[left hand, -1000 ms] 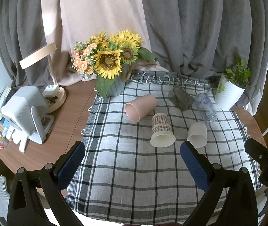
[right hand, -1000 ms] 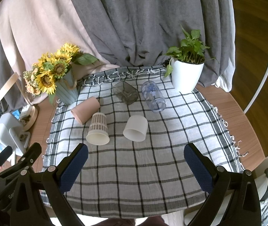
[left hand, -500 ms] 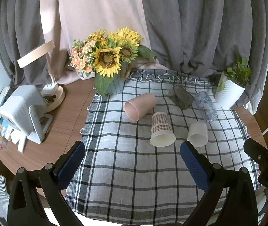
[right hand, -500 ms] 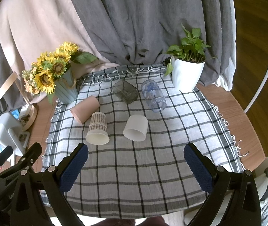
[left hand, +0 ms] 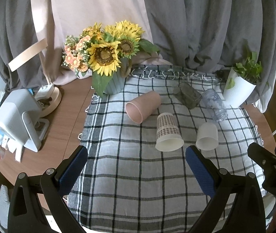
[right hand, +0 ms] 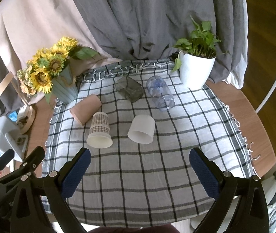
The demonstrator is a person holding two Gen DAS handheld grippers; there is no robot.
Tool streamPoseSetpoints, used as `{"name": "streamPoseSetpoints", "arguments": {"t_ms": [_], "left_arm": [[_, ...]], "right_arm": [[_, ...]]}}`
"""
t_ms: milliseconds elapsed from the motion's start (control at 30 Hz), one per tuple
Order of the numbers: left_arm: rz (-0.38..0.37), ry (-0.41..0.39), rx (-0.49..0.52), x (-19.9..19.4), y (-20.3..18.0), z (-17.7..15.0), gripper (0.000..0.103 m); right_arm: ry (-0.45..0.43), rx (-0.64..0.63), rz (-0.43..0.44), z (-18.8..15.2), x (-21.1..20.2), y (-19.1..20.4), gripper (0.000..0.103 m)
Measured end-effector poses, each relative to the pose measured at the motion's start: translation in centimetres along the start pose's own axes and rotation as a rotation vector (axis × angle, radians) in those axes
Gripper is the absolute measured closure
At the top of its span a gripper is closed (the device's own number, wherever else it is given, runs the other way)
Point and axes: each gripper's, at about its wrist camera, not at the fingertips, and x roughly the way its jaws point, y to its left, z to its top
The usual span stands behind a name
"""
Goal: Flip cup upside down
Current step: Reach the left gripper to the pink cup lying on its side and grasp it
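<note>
Several cups lie on their sides on a checked cloth [left hand: 138, 174]: a pink cup [left hand: 142, 106] [right hand: 86, 108], a patterned paper cup [left hand: 168, 132] [right hand: 100, 129], a white cup [left hand: 207, 136] [right hand: 142, 129], a dark glass [left hand: 187, 95] [right hand: 130, 89] and a clear bluish cup [left hand: 214, 103] [right hand: 160, 93]. My left gripper [left hand: 136, 167] is open and empty, above the cloth's near part, short of the cups. My right gripper [right hand: 138, 165] is open and empty, also short of the cups.
A sunflower vase [left hand: 108, 58] [right hand: 60, 77] stands at the cloth's back left. A white plant pot [left hand: 238, 89] [right hand: 196, 69] stands at the back right. A white device [left hand: 19, 116] and a lamp base [left hand: 49, 99] are on the wooden table at left. Curtains hang behind.
Both views have shifted very slightly; the cups have not moved and both grippers stay open.
</note>
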Motion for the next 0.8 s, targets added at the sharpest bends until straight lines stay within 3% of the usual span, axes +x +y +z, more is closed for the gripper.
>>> {"name": "streamPoseSetpoints", "arguments": {"t_ms": [433,667,800], "left_arm": [[-0.016,0.089,0.144,6.0,0.0,4.3,0.0],[-0.142,0.184,0.321,11.1,-2.2,9.1,0.0],[-0.127,0.195,0.472,13.9,-4.5,11.4,0.0]], "right_arm": [[0.082,0.064,-0.005,1.8,4.8,1.0,0.001],[0.119,0.241,-0.023,4.4,8.0,0.4,0.001],[0.137,0.332,-0.033,5.6,9.9,-0.1,0.001]]}}
